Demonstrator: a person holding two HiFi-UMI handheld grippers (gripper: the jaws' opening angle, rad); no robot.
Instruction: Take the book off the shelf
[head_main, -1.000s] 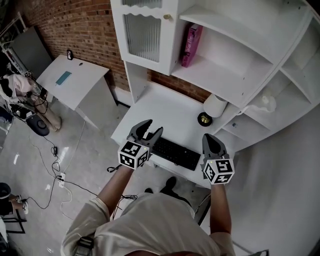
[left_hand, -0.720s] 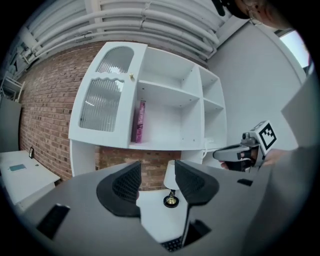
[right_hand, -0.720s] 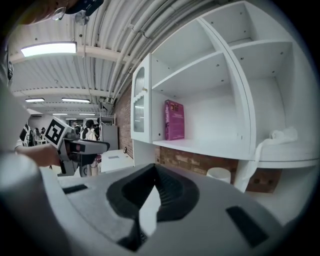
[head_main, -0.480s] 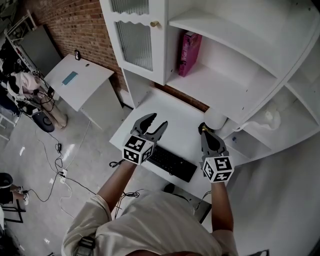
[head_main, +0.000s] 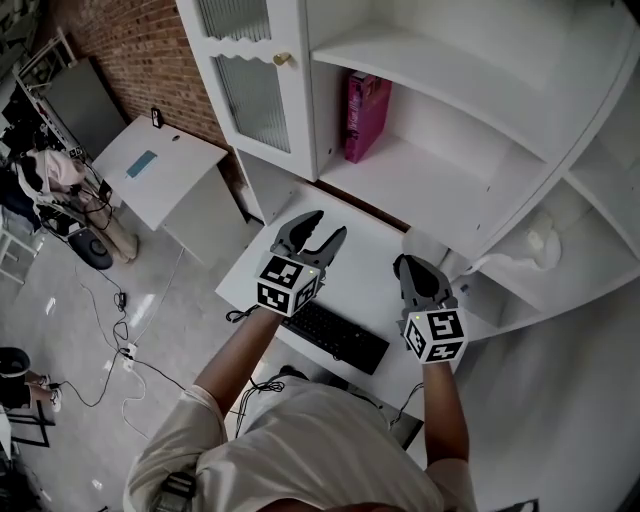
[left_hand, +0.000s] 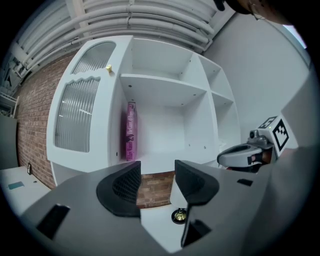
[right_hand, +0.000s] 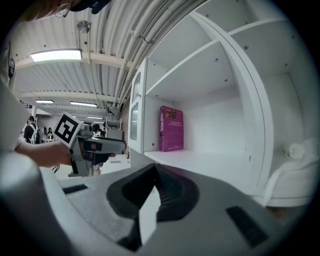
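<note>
A pink book (head_main: 366, 115) stands upright on the white shelf (head_main: 420, 185), against the left wall of the open compartment. The left gripper view shows the book (left_hand: 131, 131) ahead and slightly left of the jaws; in the right gripper view the book (right_hand: 171, 128) stands at the shelf's back. My left gripper (head_main: 322, 232) hovers over the desk below the shelf, open with nothing between its fingers. My right gripper (head_main: 410, 266) is shut and empty, to the right at about the same height. Both are well short of the book.
A black keyboard (head_main: 335, 335) lies on the white desk (head_main: 370, 265) under the grippers. A glass-door cabinet (head_main: 245, 90) with a brass knob (head_main: 283, 59) borders the shelf on the left. A brass-based object (left_hand: 179, 216) sits on the desk. A white table (head_main: 155, 165) stands far left.
Both grippers have moved up and forward toward the shelf, and the book now looks nearer. The left jaws stay open and the right jaws stay shut.
</note>
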